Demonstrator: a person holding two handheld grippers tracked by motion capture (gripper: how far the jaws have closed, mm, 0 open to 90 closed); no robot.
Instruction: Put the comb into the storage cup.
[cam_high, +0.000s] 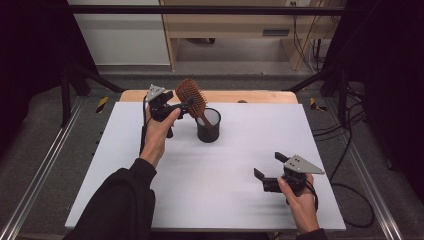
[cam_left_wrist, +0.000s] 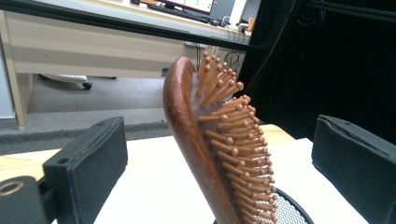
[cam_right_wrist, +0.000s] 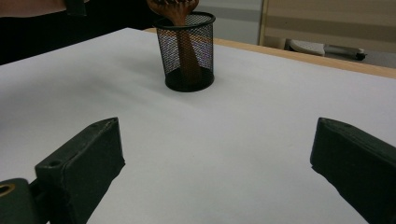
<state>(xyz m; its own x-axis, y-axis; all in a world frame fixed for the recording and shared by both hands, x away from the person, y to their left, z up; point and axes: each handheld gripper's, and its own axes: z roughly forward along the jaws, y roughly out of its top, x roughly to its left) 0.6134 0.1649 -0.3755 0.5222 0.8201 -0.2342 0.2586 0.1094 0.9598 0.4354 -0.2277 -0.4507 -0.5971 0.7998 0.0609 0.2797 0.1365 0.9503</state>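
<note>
Hairbrush (cam_left_wrist: 196, 140) handle hidden in mesh cup (cam_high: 208, 125) | left tongs (cam_high: 186, 106) apart | right tongs (cam_high: 270, 166) apart

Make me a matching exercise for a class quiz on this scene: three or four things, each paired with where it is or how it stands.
Things:
1. hairbrush
2. mesh cup
3. left gripper
4. right gripper

States:
A. open, low over the near right of the table
B. handle down in the cup, leaning
C. open, jaws either side of the brush head
D. black, upright on the white table

Pairs: 1-B, 2-D, 3-C, 4-A
</note>
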